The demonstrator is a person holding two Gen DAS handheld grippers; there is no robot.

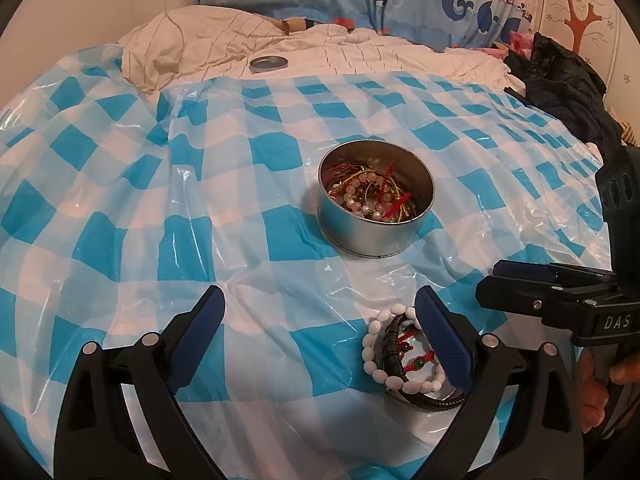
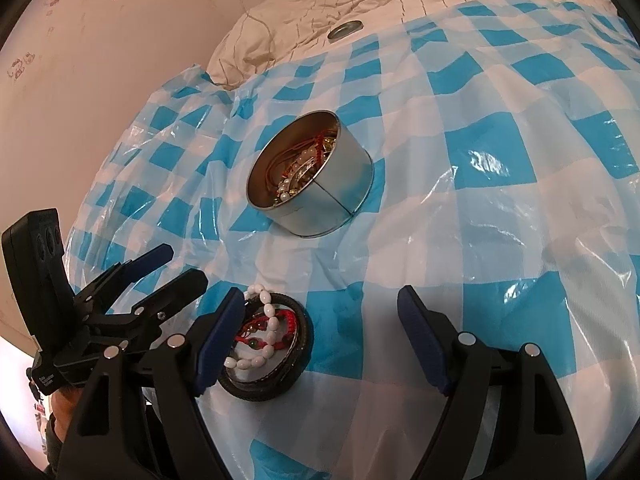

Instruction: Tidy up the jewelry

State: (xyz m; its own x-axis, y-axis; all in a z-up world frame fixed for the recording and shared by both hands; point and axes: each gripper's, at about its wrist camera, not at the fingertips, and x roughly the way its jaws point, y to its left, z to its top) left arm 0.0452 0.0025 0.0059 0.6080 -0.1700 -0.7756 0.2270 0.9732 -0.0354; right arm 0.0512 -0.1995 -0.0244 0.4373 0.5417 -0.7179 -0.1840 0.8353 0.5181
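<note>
Fingers of the left gripper (image 1: 320, 320) and the right gripper (image 2: 322, 312) spread wide, gripping nothing. Both hover low over the blue-and-white checked plastic sheet (image 1: 200, 184), where the pile of white-bead, black-cord and red-string bracelets (image 1: 404, 356) lies beside one inner finger of each, short of the round silver tin (image 1: 376, 196) of jewelry.

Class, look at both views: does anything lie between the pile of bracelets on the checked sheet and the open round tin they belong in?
Nothing visible does. Between the pile of bracelets and the tin lies only bare checked sheet. The tin is open; its lid lies far behind it. Both grippers stand open beside the pile.
</note>
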